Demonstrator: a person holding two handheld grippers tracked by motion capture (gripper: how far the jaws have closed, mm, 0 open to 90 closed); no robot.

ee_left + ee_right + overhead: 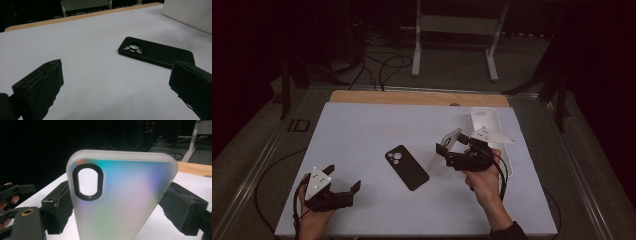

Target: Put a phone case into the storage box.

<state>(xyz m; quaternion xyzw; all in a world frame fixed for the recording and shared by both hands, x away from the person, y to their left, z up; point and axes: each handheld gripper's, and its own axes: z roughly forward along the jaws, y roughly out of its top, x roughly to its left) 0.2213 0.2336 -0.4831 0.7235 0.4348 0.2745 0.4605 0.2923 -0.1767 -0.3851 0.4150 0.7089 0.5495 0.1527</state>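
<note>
We hold the frosted phone case (120, 197) upright above the worktop (362, 130) by its side edges in the right gripper (451, 150); because it is gripped only at its edges, it could twist or slip out. The left gripper (346, 185) stands wide and empty near the black phone case (155, 51), which lies flat mid-worktop. The white tray (486, 117) behind the right hand appears to hold nothing.

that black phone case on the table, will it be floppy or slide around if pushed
The black phone case looks thin and hollow, so probably light and a bit bendy. It lies flat on the smooth white table, so a push would likely slide it. No rolling or tipping expected.
</note>
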